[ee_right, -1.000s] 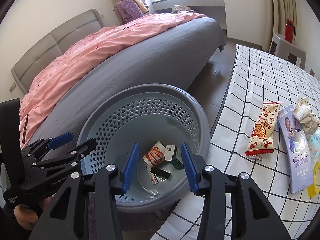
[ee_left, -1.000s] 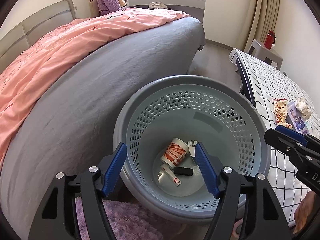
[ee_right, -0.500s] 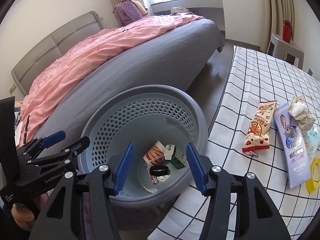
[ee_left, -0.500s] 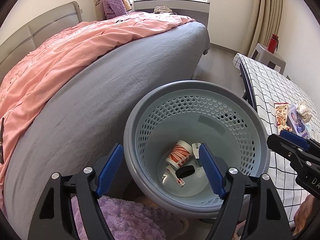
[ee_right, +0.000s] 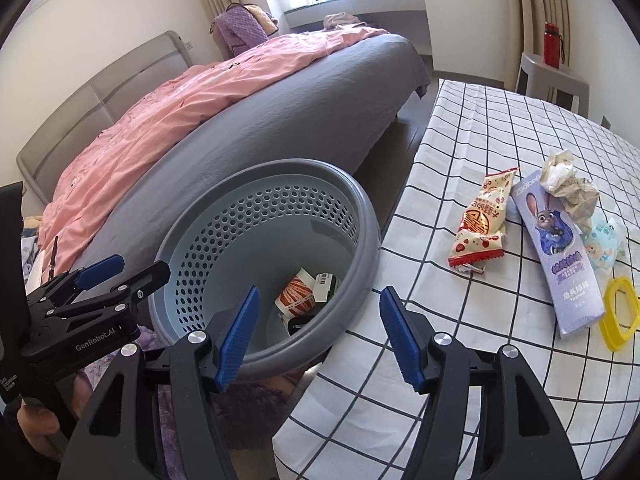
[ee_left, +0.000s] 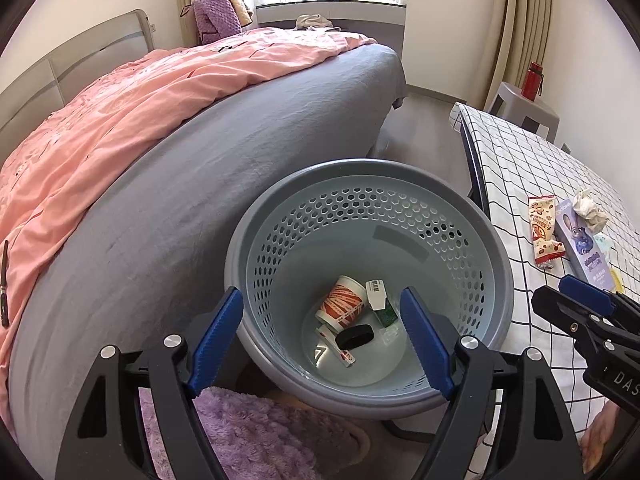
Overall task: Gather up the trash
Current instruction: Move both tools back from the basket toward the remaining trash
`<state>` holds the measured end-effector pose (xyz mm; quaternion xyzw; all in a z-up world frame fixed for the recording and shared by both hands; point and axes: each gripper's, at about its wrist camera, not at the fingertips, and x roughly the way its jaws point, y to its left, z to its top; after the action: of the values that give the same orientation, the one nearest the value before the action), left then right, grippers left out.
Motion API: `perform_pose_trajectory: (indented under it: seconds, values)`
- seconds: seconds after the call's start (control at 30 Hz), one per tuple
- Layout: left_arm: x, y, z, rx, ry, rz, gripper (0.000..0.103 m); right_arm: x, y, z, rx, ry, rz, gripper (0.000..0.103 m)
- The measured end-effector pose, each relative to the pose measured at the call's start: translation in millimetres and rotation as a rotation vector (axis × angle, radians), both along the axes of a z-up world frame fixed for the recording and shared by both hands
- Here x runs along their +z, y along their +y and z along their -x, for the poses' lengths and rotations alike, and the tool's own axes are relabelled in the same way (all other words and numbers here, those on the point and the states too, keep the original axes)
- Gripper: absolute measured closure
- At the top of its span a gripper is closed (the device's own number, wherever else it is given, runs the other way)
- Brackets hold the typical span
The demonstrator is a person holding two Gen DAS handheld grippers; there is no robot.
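The left gripper point(ee_right: 120, 270) carries the white marking "GenRobot.AI" on its black body (at roughly 8 o'clock in the right wrist view). In the left wrist view, the right gripper point(ee_left: 576, 300) shows the partial letters "DAS" at 4 o'clock, cut off by the frame edge. The purple box point(ee_right: 560, 248) bears "Zootopia" along its upper end; its other characters are too small to read. The snack packet point(ee_right: 482, 222) print is illegible.
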<state>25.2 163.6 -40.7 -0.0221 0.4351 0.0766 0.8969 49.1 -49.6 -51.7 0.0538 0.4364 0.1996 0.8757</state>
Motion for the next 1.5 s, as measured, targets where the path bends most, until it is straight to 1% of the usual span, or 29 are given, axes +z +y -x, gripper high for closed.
perform_pose_trajectory:
  seconds: [0.13, 0.2, 0.37, 0.5, 0.6, 0.77, 1.0, 1.27, 1.4, 1.5]
  values:
    - [2, -13, 3, -0.021, -0.002, 0.001, 0.025, -2, -19, 8, -0.031, 0.004, 0.0, 0.039]
    - [2, -20, 4, -0.034, 0.0, -0.001, 0.025, -2, -31, 12, -0.05, 0.005, -0.005, 0.036]
    - [2, -40, 7, -0.066, 0.012, -0.001, 0.025, -3, -61, 21, -0.101, 0.003, -0.011, 0.034]
    - [1, -58, 7, -0.093, 0.022, 0.0, 0.025, -4, -85, 26, -0.135, 0.002, -0.012, 0.029]
    - [2, -71, 5, -0.113, 0.032, 0.009, 0.025, -5, -102, 30, -0.153, 0.001, -0.01, 0.028]
    - [5, -94, 3, -0.141, 0.036, -0.005, 0.025, -2, -133, 37, -0.19, -0.013, -0.022, 0.025]
    - [13, -137, 1, -0.191, 0.011, -0.028, 0.025, 3, -184, 41, -0.244, -0.037, -0.004, 0.02]
    - [14, -184, -3, -0.244, 0.017, -0.039, 0.025, -9, -239, 31, -0.291, -0.009, 0.05, 0.02]
    - [14, -201, -5, -0.263, 0.022, -0.048, 0.025, -19, -255, 20, -0.286, 0.019, 0.06, 0.02]
    - [14, -210, -6, -0.269, 0.023, -0.049, 0.025, -27, -257, 9, -0.265, 0.042, 0.083, 0.02]
